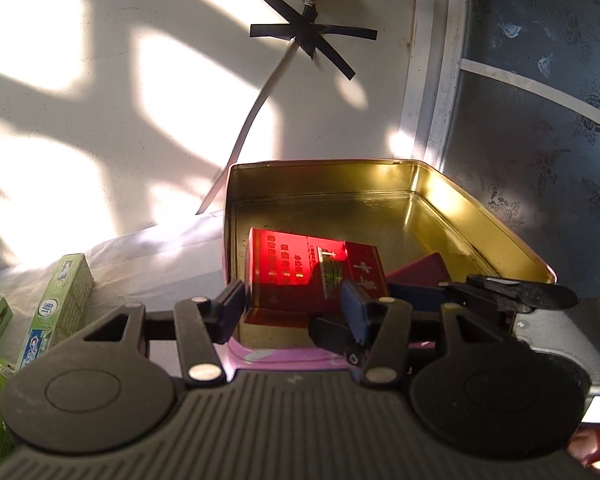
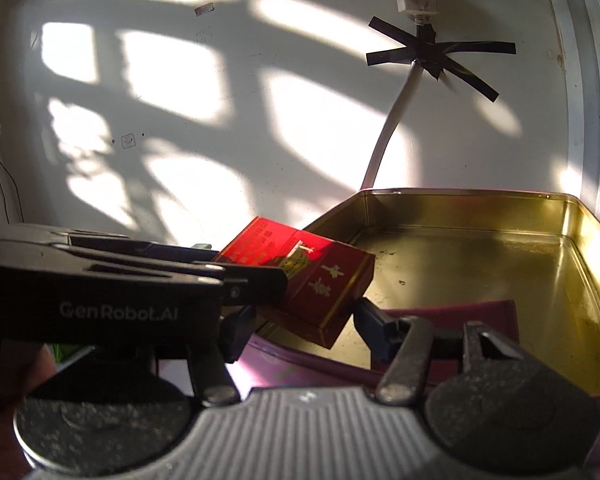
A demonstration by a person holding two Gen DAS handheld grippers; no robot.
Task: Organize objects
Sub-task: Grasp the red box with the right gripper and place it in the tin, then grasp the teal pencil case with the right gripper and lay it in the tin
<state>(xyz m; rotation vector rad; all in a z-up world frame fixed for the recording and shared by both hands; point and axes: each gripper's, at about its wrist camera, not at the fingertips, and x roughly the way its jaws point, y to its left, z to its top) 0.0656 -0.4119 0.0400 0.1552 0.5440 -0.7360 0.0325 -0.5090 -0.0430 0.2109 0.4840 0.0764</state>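
Observation:
A red cigarette pack (image 1: 292,260) with gold characters hangs tilted over the left part of an open gold tin (image 1: 500,232). My left gripper (image 1: 294,304) is shut on the pack, one pad at each long side. In the right wrist view the pack (image 2: 324,280) leans out over the tin's (image 2: 580,248) left rim, with the left gripper (image 2: 246,264) reaching in from the left. My right gripper (image 2: 304,320) stands open around the pack's near corner. Its right fingertip (image 2: 374,326) is close to the pack, and its left finger is half hidden.
A flat maroon item (image 1: 424,266) lies on the tin's floor. Green toothpaste boxes (image 1: 66,292) stand at the left on a white cloth (image 1: 160,248). A sunlit wall with a taped white cable (image 1: 260,96) rises behind. A patterned glass panel (image 1: 540,120) is at the right.

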